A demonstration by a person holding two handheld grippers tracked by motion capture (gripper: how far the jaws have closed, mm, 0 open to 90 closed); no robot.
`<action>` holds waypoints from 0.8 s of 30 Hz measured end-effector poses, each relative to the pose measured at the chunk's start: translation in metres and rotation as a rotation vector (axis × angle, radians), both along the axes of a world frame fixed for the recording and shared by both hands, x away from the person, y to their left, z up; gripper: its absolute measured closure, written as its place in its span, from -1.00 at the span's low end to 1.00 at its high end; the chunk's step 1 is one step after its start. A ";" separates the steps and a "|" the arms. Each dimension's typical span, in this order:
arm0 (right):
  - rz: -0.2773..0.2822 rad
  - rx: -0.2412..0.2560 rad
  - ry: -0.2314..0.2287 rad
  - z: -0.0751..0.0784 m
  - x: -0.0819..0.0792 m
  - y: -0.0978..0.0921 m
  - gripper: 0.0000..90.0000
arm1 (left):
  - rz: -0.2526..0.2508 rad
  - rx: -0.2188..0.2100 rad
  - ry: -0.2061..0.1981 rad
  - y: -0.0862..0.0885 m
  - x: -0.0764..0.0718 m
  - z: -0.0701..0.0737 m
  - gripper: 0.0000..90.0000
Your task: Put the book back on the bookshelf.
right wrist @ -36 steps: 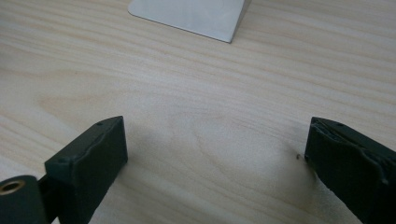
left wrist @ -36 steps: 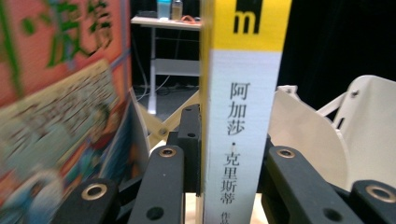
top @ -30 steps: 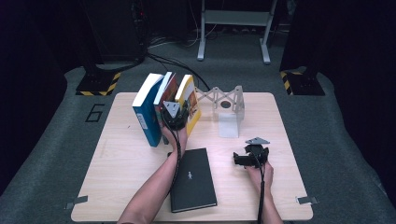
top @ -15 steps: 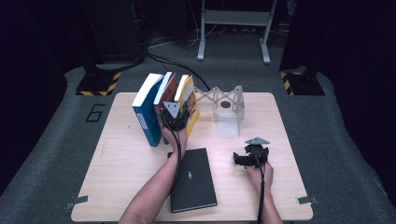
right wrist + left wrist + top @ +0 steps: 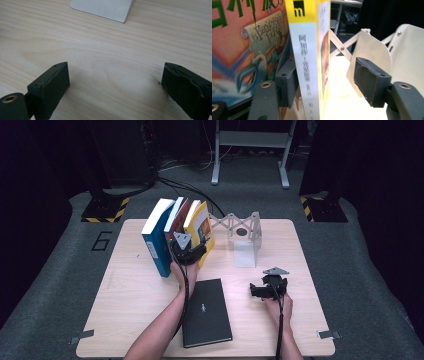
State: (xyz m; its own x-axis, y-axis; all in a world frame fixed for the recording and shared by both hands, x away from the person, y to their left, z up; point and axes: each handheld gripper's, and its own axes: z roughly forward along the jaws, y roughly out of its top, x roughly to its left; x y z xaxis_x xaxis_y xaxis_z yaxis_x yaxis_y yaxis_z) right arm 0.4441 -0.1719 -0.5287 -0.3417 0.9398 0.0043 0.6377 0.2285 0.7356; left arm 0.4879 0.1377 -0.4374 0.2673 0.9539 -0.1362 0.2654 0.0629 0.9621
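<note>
Straddling the spine of the upright yellow-and-white paperback book point(image 5: 312, 75) at the counter's point(image 5: 130, 300) eleven o'clock, the left gripper point(image 5: 192, 251) has its fingers point(image 5: 372, 85) released, so the grasping step seemingly calls for clenching next, while the right gripper point(image 5: 260, 291) rests released at four o'clock.

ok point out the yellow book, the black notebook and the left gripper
yellow book point(image 5: 308, 62): left gripper view, on its white spine
black notebook point(image 5: 206, 312): high view, middle of its cover
left gripper point(image 5: 189, 251): high view, at its jaws by the yellow book's spine
</note>
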 end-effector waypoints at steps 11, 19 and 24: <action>-0.003 0.001 0.003 0.000 0.000 0.000 -0.86 | -0.119 0.021 0.043 0.018 -0.031 0.007 -0.50; -0.006 0.002 0.005 0.000 0.000 0.000 -0.86 | -0.196 0.047 0.098 0.041 -0.056 0.004 -0.67; 0.023 -0.001 0.000 0.000 0.001 -0.001 -0.82 | -0.222 0.090 0.154 0.057 -0.069 -0.003 -0.78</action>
State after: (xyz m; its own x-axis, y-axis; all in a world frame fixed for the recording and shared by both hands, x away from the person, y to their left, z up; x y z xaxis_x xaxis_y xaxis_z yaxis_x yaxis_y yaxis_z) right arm 0.4448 -0.1724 -0.5284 -0.3630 0.9318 0.0032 0.6320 0.2436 0.7357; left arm 0.4193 0.1952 -0.4399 0.4535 0.8846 -0.1088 0.4070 -0.0970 0.9083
